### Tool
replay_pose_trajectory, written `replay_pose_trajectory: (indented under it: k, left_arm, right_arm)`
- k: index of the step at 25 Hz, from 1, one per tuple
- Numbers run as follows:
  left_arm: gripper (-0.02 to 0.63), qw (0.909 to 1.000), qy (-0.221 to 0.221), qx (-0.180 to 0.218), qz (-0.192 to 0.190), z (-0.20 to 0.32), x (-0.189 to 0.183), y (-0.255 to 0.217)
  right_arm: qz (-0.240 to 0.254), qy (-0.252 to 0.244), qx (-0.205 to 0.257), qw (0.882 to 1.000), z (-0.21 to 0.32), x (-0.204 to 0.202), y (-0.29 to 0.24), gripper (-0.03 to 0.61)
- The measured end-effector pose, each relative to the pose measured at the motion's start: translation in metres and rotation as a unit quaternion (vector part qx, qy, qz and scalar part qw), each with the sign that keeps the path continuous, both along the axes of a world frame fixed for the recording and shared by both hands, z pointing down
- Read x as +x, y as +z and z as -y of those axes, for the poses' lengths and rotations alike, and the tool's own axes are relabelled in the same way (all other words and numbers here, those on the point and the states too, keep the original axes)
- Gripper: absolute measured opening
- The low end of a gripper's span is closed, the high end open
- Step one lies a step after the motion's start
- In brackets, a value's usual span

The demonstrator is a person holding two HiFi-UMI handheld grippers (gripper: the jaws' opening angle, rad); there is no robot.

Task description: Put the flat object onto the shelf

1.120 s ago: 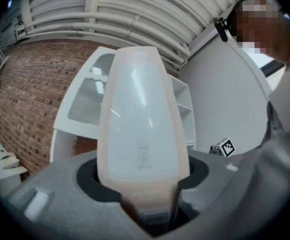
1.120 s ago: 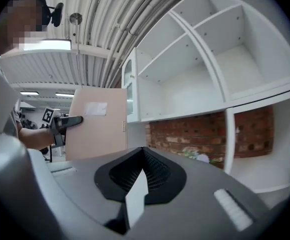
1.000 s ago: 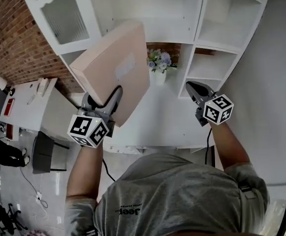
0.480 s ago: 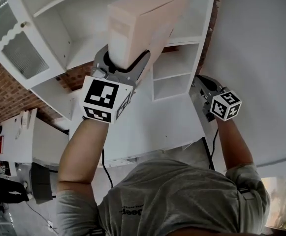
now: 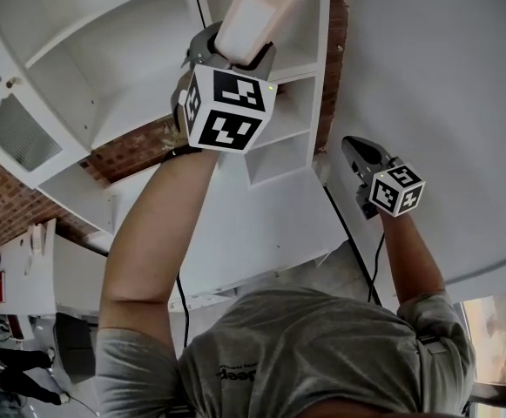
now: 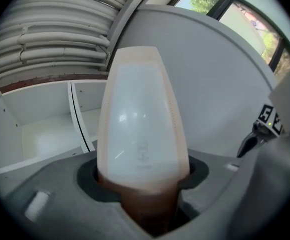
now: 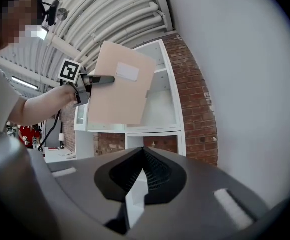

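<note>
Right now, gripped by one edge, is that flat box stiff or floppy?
Probably stiff: the flat box juts straight from the left gripper without sagging. Likely light too, since one edge grip holds it. Its glossy face may be slippery.

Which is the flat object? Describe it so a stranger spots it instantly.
Find the tall white shelf unit against the brick wall. In front of its upper compartments, the left gripper clamps a flat, pale peach rectangular box. It is the only peach thing, with a small white label on its face.
</note>
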State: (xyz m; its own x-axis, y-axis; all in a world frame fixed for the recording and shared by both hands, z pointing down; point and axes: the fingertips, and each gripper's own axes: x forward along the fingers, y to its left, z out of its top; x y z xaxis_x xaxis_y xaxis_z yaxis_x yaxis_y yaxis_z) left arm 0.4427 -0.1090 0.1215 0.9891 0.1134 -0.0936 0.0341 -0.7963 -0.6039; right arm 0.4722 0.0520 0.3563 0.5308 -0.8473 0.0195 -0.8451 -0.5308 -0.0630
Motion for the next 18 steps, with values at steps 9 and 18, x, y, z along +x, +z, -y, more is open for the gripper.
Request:
replay_pose_trajectory:
  k: [9,18]
  left_arm:
    - [0.284,0.9962,-0.076,0.043,0.001,-0.02,0.037,0.011]
    - [0.284,0.9892,-0.13,0.068,-0.005,-0.027,0.07,0.029]
  right_arm:
    - [0.007,0.009,0.005,1.0,-0.012,0.003,0.004,0.009]
    - [0.016,0.021,0.003,1.0,-0.024,0.0,0.008,0.009]
